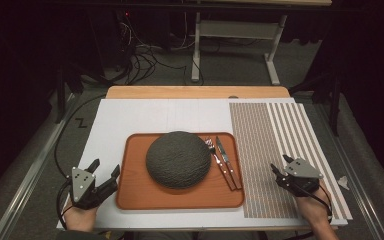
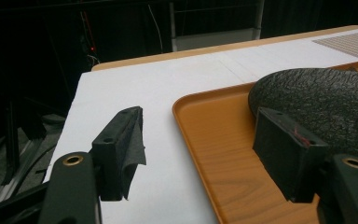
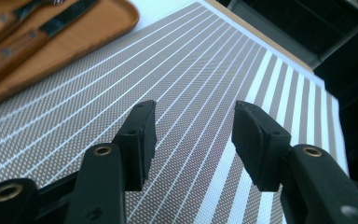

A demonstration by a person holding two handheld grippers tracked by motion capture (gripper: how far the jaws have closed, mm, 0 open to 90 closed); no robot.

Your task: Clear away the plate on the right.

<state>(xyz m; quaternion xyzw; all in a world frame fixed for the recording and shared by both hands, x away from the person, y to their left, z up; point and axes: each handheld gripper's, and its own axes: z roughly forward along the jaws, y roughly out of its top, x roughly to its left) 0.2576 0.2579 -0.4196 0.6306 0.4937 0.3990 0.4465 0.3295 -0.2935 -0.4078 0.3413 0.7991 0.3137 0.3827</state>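
1. I see a wooden table (image 1: 130,92), its bare edge showing along the far side.
2. A white board (image 1: 145,117) covers most of it.
3. I take the orange tray (image 1: 135,192) as landmark: it lies on the white board, toward the near edge.
4. Just right of the tray lies a striped placemat (image 1: 270,135), running from the near edge to the far side, alongside the tray's right rim.

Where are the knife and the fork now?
In the high view, the fork and knife lie side by side on the tray's right part, just right of the dark plate.
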